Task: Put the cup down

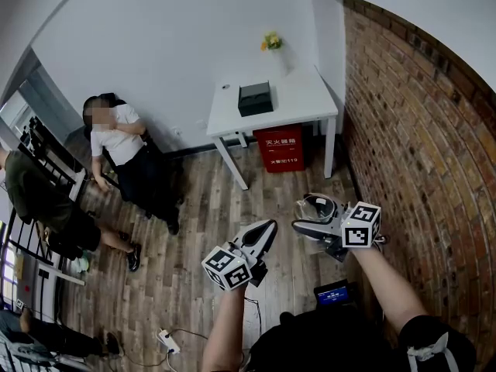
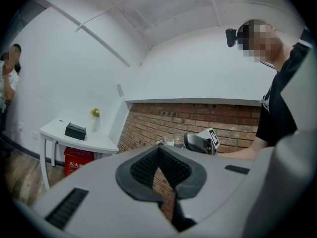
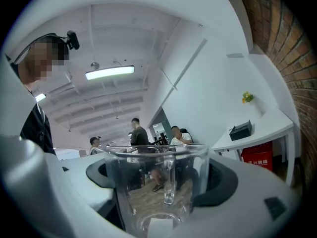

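Head view and 2 gripper views of a person standing on a wood floor [image 1: 194,231] beside a brick wall [image 1: 418,146], a gripper in each hand. The right gripper [image 1: 310,215] is closed on a clear glass cup [image 3: 158,182]: its 2 dark pads [image 3: 220,182] press the cup's sides with the jaws set wide around it. In the right gripper view the rim is at the top and the base at the bottom, so the cup sits upright. The cup is empty, and its handle shows through the glass on the far side. It is held in the air above the floor, near the brick wall and well apart from the white table [image 1: 310,103]. The left gripper [image 1: 267,229] is just beside the right one, its jaws brought together at the tips with nothing between them. On the table stand 1 black box [image 1: 255,98], whose contents cannot be told, and 1 small vase [image 1: 277,59] holding yellow flowers [image 1: 271,41]. Under the table sits 1 red box [image 1: 279,148] with white characters on its front.
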### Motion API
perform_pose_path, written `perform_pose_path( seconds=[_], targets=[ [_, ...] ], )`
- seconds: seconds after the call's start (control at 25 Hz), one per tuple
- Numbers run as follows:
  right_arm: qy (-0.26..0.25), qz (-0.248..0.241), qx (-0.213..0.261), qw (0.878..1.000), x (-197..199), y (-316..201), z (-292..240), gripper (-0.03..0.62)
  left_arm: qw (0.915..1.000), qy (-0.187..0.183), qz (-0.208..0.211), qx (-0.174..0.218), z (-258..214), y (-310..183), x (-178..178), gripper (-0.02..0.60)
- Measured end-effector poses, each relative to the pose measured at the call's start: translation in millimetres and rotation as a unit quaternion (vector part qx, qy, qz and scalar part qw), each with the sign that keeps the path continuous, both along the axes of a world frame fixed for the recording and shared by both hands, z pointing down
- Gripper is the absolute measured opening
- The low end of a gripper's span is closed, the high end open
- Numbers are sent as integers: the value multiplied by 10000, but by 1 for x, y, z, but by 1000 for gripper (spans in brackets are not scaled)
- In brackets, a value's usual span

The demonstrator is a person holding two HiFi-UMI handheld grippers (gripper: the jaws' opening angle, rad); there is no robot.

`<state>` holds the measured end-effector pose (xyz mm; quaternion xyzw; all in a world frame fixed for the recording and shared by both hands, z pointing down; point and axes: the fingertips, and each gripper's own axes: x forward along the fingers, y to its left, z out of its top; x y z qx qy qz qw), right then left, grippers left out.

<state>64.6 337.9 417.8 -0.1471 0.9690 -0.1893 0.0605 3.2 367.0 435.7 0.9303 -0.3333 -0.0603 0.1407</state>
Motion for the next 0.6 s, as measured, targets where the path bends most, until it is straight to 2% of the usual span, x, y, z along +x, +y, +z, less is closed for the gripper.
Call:
perform_pose_path(
  seconds=[0.6],
  targets=[
    [-53,10,-113,9999,1,0,1,428,10000,30,49,-23,2,1,-1,8]
  ],
)
